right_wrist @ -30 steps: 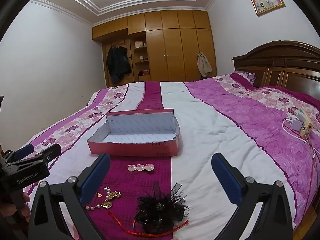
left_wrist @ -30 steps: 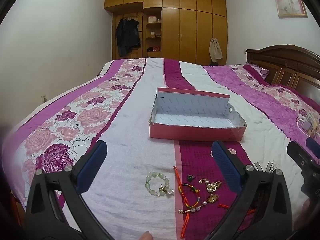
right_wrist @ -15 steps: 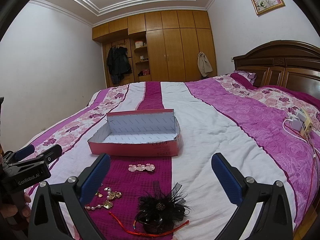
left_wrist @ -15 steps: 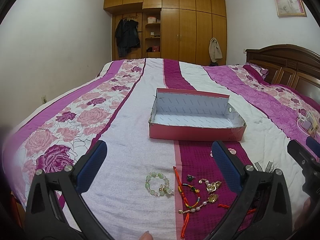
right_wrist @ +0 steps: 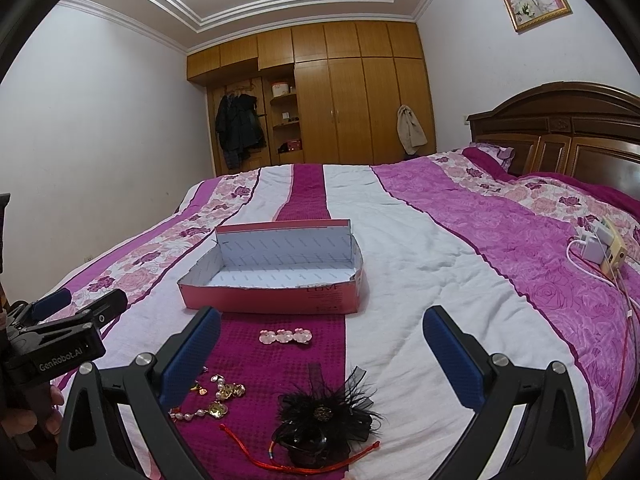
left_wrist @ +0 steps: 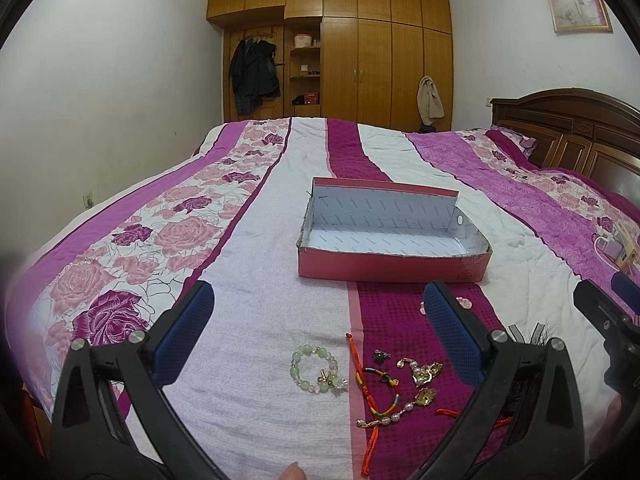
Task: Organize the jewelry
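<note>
On the bedspread (left_wrist: 256, 320), jewelry pile (left_wrist: 400, 380) and green bead bracelet (left_wrist: 314, 368) lie between the spread-apart, empty left gripper (left_wrist: 316, 320) fingers, black feather hairpiece (right_wrist: 324, 416) sits between wide, empty right gripper (right_wrist: 320, 336) fingers, pink box (left_wrist: 394, 232) beyond both.

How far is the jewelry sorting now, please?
Nothing looks done: the open pink cardboard box is empty. Nothing is in hand; the left gripper and right gripper are open. Left on the bedspread: green bead bracelet, pearl-and-gold pieces, pink flower clip, black feather hairpiece, red cords.
</note>
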